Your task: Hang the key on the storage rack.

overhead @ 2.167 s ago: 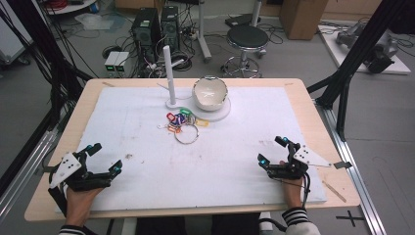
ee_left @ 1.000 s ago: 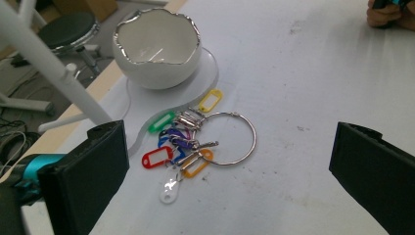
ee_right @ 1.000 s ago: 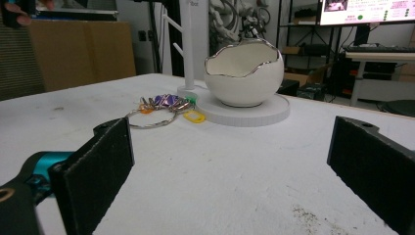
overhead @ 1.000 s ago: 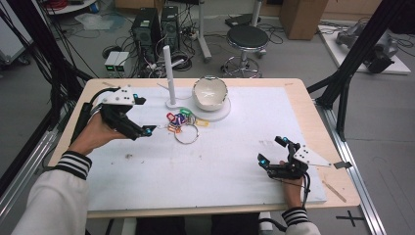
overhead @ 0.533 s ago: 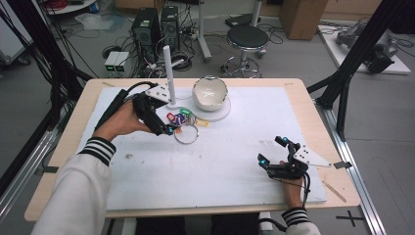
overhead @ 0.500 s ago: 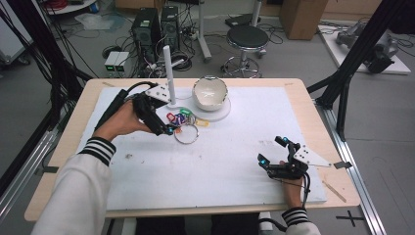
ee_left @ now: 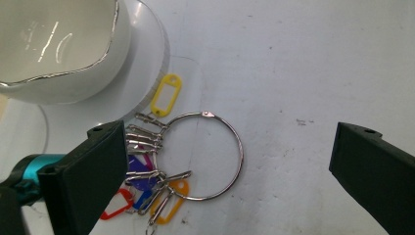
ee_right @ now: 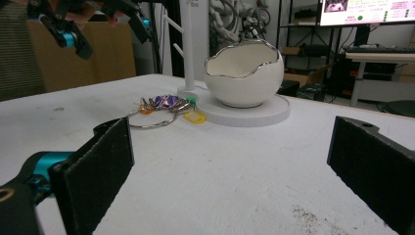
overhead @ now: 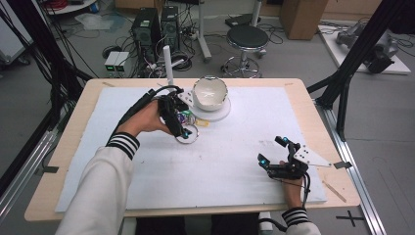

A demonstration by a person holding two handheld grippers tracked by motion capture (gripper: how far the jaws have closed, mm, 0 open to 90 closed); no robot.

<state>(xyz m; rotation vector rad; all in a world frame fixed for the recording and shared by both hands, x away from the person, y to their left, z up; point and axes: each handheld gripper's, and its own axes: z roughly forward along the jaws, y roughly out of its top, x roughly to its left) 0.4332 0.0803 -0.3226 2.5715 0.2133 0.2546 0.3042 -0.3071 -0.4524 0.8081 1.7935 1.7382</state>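
Right now you are holding your left gripper over the key ring, its jaws spread wide and gripping nothing; in the left gripper view the two flat black pads are standing either side of the ring, well clear of it, with the ring lying nearer the left pad. The ring is a thin, shiny metal hoop lying flat on the white mat, just beside the round white base under the bowl. Small metal clips are hanging off one side of the hoop, each carrying a flat plastic tag: yellow closest to the base, then purple, red and orange bunched together, fanning away from the hoop toward the left pad. The bowl is glossy white, egg-shaped, with a jagged silver-edged rim, opening upward. A slim white post is standing upright behind it. Your right gripper is resting low on the mat near the front right, jaws likewise wide apart and empty, pointing toward the bowl.
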